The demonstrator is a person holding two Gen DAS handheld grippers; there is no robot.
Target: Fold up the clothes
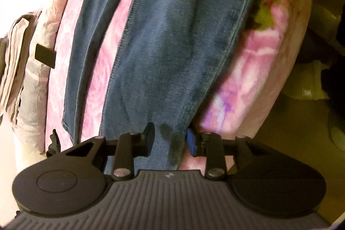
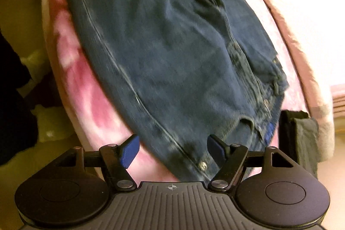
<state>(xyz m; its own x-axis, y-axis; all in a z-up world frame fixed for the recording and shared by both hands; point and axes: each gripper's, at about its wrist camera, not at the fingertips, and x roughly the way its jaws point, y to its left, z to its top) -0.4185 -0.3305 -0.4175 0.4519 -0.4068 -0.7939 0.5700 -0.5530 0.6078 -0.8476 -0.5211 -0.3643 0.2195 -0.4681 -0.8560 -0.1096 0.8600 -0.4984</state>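
The jeans [image 1: 163, 53] lie spread flat on the pink flowered blanket [image 1: 254, 70], legs running away from me in the left view, waistband end under my right gripper [image 2: 172, 149] in the right view.

My left gripper [image 1: 170, 140] has its jaws drawn in around the hem of one leg — the cloth sits between the pads, and I think they are pressing it, though the blur at the hem keeps me from being sure. My right gripper stands wide open, its pads either side of the waistband corner near the metal button [image 2: 202, 165], not yet biting.

Denim like this handles heavy and fairly stiff for cloth. It will not slip much, but it drags, and one pinched layer will peel away from the one beneath. So I judge the good holds are the thick seamed places — the hem on the left, the waistband on the right — taking both layers at once. The side seam [image 2: 120, 70] gives a firm line to fold along. A stack of folded cloth [image 1: 13, 70] lies beside the blanket's far edge.
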